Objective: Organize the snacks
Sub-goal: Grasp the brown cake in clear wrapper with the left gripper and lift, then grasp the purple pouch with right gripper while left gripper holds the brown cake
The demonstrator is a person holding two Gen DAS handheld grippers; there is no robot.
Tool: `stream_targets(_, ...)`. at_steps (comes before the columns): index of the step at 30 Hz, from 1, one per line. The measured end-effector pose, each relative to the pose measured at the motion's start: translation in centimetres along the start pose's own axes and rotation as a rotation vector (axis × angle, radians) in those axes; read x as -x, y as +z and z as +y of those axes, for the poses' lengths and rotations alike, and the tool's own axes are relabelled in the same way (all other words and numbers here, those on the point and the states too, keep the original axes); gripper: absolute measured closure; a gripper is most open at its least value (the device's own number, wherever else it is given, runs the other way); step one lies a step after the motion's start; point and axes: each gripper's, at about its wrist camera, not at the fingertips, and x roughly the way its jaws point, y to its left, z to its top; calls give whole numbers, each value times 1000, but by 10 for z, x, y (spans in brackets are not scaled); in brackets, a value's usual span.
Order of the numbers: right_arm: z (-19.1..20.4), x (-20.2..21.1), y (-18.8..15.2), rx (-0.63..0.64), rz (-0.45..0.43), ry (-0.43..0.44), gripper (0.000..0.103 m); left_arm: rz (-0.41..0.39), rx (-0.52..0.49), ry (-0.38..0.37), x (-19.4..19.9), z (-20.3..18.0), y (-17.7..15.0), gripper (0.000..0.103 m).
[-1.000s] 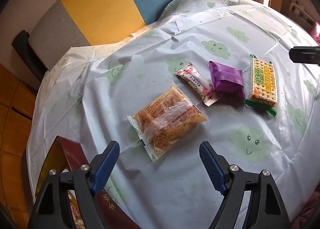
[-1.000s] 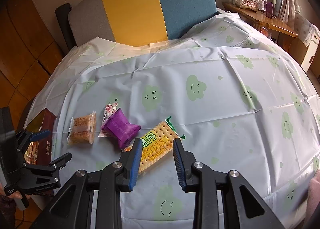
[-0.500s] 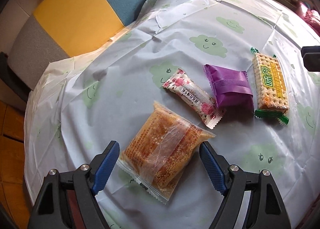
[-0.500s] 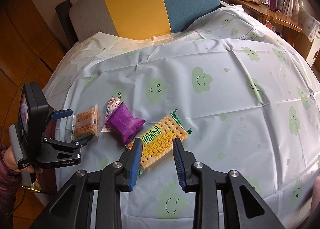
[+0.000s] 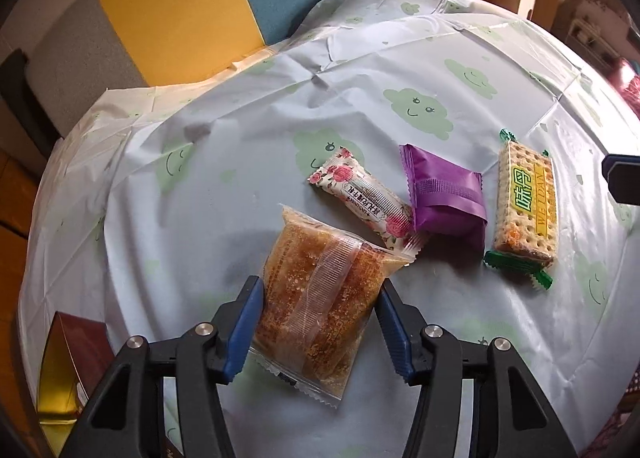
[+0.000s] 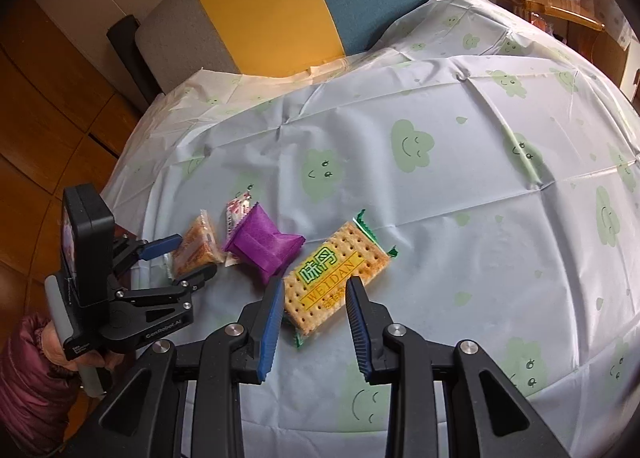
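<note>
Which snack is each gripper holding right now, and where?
Left gripper, jaws just closing, clamps the clear-wrapped cake packet across its near half. Right gripper holds nothing; the cracker pack lies ahead.

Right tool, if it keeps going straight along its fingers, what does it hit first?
Probably the yellow-labelled cracker packet with green ends: it lies between the right tool's open fingers, seemingly untouched. Depth is unclear.

L wrist cam: steep look down along its fingers [image 5: 250, 322], close over the table [image 5: 248, 162]; sofa [image 5: 180, 2] upper left of frame. R wrist cam: same steep down tilt, a bit farther back, from the other side of the snack row. Both share cracker pack [image 5: 526, 204] [image 6: 334, 274], purple pack [image 5: 446, 196] [image 6: 266, 246], brown pack [image 5: 316, 298] [image 6: 196, 246], sofa. L gripper [image 6: 188, 258] shows lower left in R view.
</note>
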Motion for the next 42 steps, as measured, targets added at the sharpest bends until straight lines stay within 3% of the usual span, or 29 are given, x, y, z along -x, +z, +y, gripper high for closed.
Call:
stream_targets(9,11,-13,-11,26,80,76,71,37,144,71,4,-12,-5,46)
stream_targets(13,10,-18,-16,32,90,61,71,16,216,104,15,-23,-24,47)
stream_targets(19,10,-17,-14,55,67,54,71,-37,350,75,42,-36,-70,47)
stream_targets(24,25,-12,-12,163,6,5,66,-78,308,67,63,-47,-113,48)
stream_targets(30,7,-10,-3,93,-58,-15,67,-142,277,42,79,-44,-155,48)
stream_targets(33,16,-19,0,114,-15,-28,67,-179,262,62,82,-50,-164,48)
stream_targets(38,74,-33,23,259,-13,-44,67,-219,233,79,81,-53,-166,48)
stream_targets(40,95,-50,33,338,42,-15,63,-230,219,85,80,-54,-167,47)
stream_targets(42,111,-71,34,444,132,-53,54,-238,213,86,79,-53,-167,47)
